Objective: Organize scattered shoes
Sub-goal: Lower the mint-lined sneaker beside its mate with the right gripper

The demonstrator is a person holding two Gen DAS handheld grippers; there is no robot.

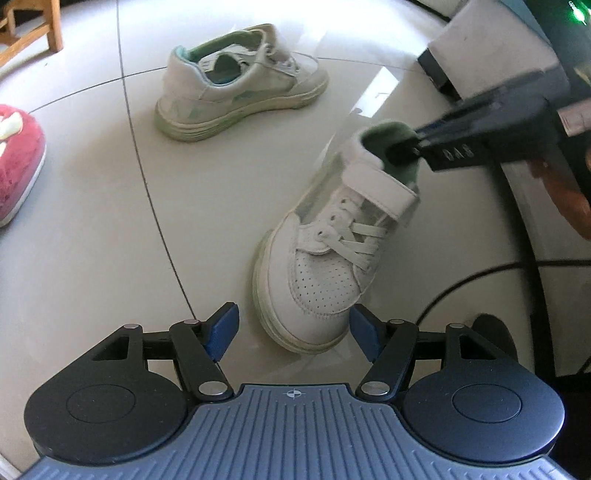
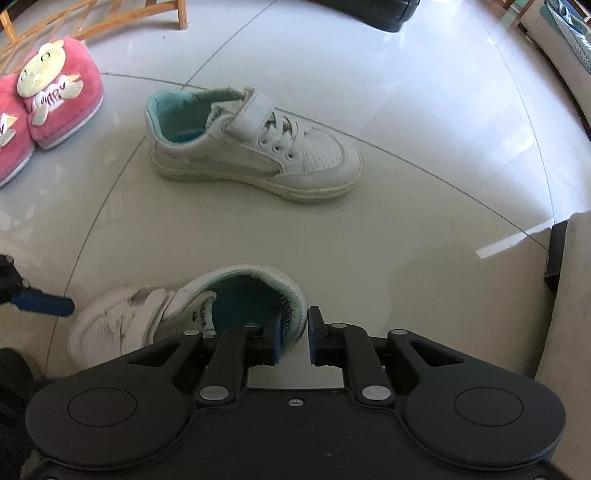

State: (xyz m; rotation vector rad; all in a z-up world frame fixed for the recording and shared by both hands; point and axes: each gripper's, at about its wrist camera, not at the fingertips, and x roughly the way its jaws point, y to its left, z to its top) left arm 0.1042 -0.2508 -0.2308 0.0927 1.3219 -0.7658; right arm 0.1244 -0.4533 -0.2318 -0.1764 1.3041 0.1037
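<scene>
On the pale tiled floor (image 1: 92, 229) we see two white sneakers with mint soles and teal linings. Largest among the side items, a pair of pink plush slippers (image 2: 55, 103) with a cartoon face sits far left in the right wrist view, beside the legs of a wooden chair (image 2: 110, 22).

Our far sneaker (image 2: 255, 147) stands upright on its sole, well apart from both tongs, its toe pointing right in the right wrist view.

Our near sneaker (image 1: 325, 266) is tilted, heel raised and toe toward the left tongs. Its toe cap lies between the two blue pads of the left tongs (image 1: 293, 334), which stand wide; the pads flank the toe but we cannot see them pressing on it.

Our right tongs (image 2: 293, 338) are narrow, almost closed, and pinch the heel collar of that near sneaker: one blue pad sits inside the teal lining, the other outside the heel. From the left wrist view the same tongs reach in from the upper right and bite the padded collar.

A black cable (image 1: 480, 280) curves over the floor right of this sneaker.
</scene>
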